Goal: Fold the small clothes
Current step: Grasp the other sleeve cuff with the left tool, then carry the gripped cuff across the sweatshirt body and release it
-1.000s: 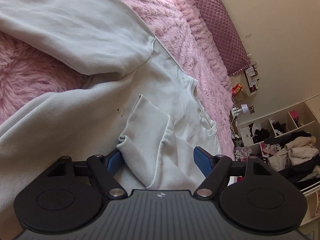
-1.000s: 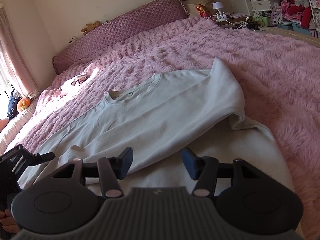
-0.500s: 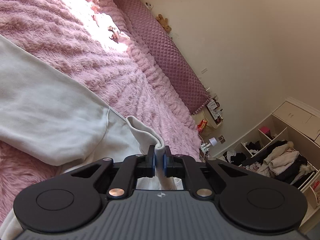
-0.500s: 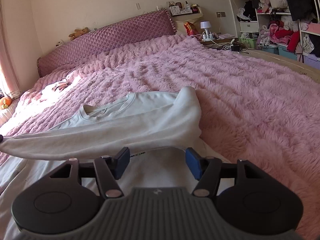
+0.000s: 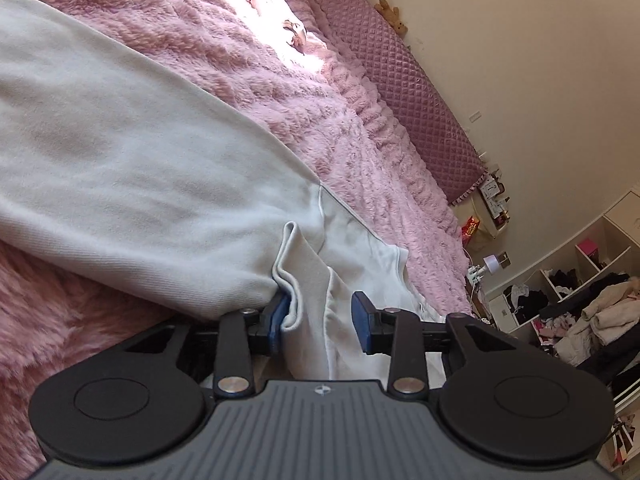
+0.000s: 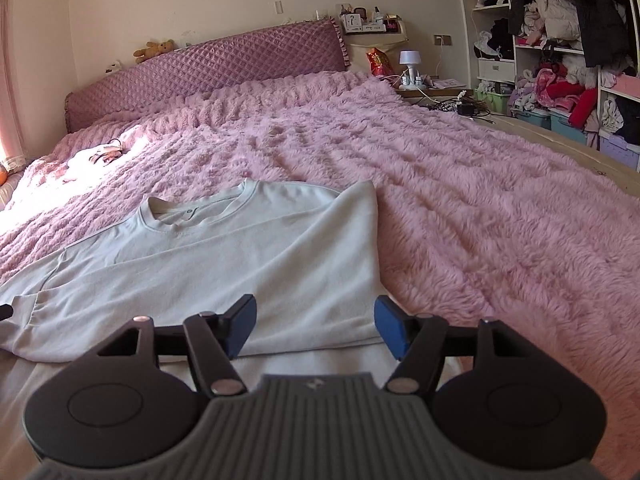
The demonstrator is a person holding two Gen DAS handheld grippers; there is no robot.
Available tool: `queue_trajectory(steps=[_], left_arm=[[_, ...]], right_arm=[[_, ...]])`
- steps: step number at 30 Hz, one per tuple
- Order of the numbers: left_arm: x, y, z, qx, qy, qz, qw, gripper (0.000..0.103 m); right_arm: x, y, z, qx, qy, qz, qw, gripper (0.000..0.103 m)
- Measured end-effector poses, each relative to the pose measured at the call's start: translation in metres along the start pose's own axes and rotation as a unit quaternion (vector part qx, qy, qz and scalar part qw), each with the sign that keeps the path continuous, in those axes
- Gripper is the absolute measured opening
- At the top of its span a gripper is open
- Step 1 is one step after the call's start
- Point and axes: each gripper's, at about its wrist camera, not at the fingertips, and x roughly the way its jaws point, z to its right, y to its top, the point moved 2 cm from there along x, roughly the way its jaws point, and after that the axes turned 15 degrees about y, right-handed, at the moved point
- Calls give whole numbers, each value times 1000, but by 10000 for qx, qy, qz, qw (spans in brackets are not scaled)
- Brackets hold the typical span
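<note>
A pale grey-white sweatshirt [image 6: 248, 256] lies flat on the pink fluffy bedspread [image 6: 460, 184], collar toward the headboard. One sleeve is folded across its chest. In the left wrist view the sweatshirt [image 5: 120, 168] fills the left side, and the sleeve cuff [image 5: 294, 280] lies between the jaws of my left gripper [image 5: 318, 318], which are apart; the cuff touches the left pad only. My right gripper [image 6: 316, 326] is open and empty, just above the sweatshirt's lower part.
A quilted purple headboard [image 6: 208, 68] runs along the far end of the bed. A nightstand with a lamp [image 6: 410, 66] and open shelves stuffed with clothes [image 6: 560, 40] stand to the right. A small item [image 6: 104, 154] lies in the sunlit patch near the headboard.
My left gripper was open, then shut on the sleeve cuff and carried it across the sweatshirt; now it has opened and the cuff lies loose. The sleeve now lies folded over the chest.
</note>
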Motion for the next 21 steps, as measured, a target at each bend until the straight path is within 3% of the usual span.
queue_trajectory(steps=[2, 4, 6, 7, 8, 10, 15, 21], left_arm=[[2, 4, 7, 52, 7, 78, 10000, 64], [9, 8, 13, 137, 48, 127, 9998, 64], [12, 9, 18, 283, 59, 171, 9994, 46], [10, 9, 21, 424, 159, 318, 9985, 18], [7, 10, 22, 537, 229, 442, 9973, 3], [-1, 8, 22, 654, 375, 776, 9941, 3], [20, 4, 9, 836, 965, 461, 9908, 3], [4, 7, 16, 727, 890, 396, 9926, 6]], right_arm=[[8, 3, -3, -88, 132, 25, 9999, 68], [16, 5, -4, -77, 221, -21, 9997, 68], [25, 5, -4, -19, 241, -109, 9996, 68], [29, 4, -3, 8, 211, -169, 9996, 68], [32, 2, -3, 28, 183, -221, 9996, 68], [36, -3, 0, 84, 123, -301, 9994, 68], [43, -16, 7, 135, -40, -479, 9988, 69], [49, -19, 4, -74, -164, -682, 9975, 71]])
